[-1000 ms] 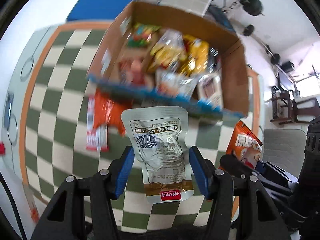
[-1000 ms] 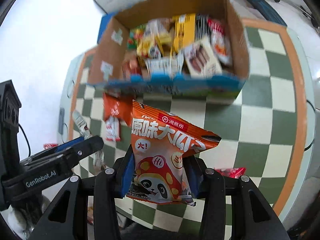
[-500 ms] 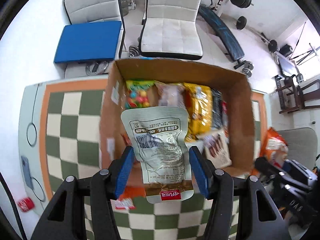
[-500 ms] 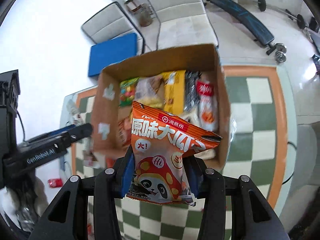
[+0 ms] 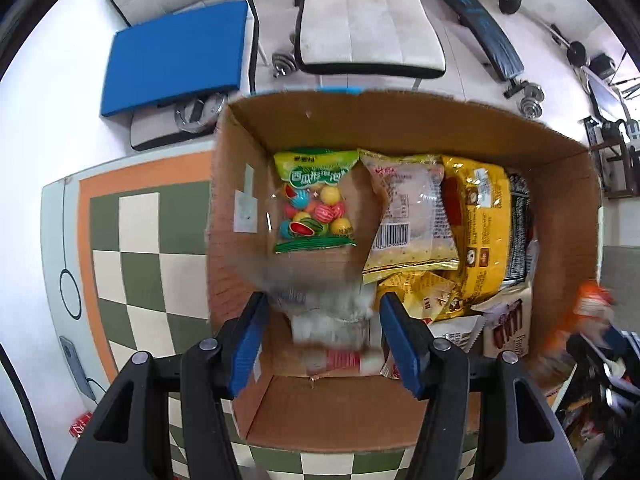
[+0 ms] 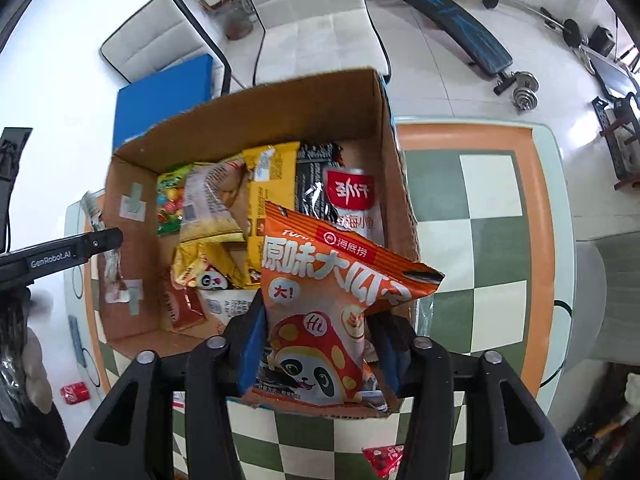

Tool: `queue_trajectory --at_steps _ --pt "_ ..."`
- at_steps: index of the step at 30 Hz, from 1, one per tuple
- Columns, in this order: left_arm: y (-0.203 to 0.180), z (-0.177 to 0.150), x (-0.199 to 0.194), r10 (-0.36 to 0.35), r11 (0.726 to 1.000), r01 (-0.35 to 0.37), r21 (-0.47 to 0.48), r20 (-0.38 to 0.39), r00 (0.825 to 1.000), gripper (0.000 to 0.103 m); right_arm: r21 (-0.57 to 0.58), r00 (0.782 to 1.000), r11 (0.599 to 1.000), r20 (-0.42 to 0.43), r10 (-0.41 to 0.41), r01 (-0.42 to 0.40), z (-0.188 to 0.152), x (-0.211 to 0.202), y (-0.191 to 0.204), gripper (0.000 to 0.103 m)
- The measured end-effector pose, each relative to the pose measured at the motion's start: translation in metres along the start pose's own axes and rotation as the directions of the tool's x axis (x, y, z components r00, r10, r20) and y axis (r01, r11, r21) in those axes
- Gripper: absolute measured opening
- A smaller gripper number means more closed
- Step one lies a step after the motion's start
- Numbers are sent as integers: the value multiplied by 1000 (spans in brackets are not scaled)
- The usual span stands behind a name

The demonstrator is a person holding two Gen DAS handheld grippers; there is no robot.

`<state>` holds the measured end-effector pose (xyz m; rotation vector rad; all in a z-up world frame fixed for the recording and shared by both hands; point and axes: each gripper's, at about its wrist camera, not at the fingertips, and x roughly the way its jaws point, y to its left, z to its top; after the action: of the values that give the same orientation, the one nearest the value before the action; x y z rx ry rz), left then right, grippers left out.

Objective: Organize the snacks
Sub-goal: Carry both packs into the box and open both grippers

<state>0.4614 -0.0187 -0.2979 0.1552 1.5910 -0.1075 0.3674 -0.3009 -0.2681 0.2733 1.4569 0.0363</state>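
Right gripper (image 6: pixel 316 340), nearest in its own view: the orange snack bag (image 6: pixel 332 304) stands between the blue pads over the near right corner of the cardboard box (image 6: pixel 328 100). Jaws are opening; gaps show on both sides of the bag, so the pads no longer seem to press it. Judged light, puffed with air, crinkly and slick film, contents likely brittle. Best pinched at the flat bottom seam, not across the belly.

Left gripper (image 5: pixel 320 332): jaws opening. A pale silver pouch (image 5: pixel 328 316) is between the pads, blurred, apparently slipping down into the box's bare near left corner. Pads look clear of it. Judged soft, floppy, light; a sealed edge would give the firmest hold.

Farther in the box: yellow bags (image 5: pixel 480 232), a clear bun pack (image 5: pixel 408 208), and a green candy bag (image 5: pixel 316 200) against the far wall. All thin film, light, easily crushed if stacked carelessly.

Box sits on the checkered table (image 5: pixel 140 232). Beyond it: a blue mat (image 5: pixel 176 52) and a white chair (image 5: pixel 368 20).
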Motion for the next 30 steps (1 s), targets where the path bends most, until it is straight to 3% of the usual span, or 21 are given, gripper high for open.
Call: queue_trajectory --at_steps 2,3,4,5,6,17,23,30 --pt "0 1 7 -6 1000 6 -5 -18 1000 58 -2 1000 1000 9 -20 20 0 5 -1 93" --pt "0 2 11 -17 1000 17 -9 -30 999 62 -9 999 999 12 -39 39 0 7 0 93" --pt "0 1 13 -22 1000 22 -14 -35 999 81 -9 999 999 12 -46 46 -2 8 1 93" --pt "-1 1 14 -25 1000 24 -12 -37 999 90 -9 999 999 7 -41 41 -3 10 2 93" --pt "-2 1 14 -23 1000 22 -10 -33 999 93 -15 999 999 -1 -40 40 -4 12 3 93" --pt "6 -14 4 -60 998 60 -37 -12 998 93 -9 999 999 -3 -37 37 -12 12 21 94" --pt "6 -38 -24 -66 997 69 -33 90 994 93 -8 999 999 32 -31 32 -19 0 29 94" --pt "4 -80 -65 -48 998 57 -34 233 971 93 -35 995 999 95 -9 13 -35 -24 46 95"
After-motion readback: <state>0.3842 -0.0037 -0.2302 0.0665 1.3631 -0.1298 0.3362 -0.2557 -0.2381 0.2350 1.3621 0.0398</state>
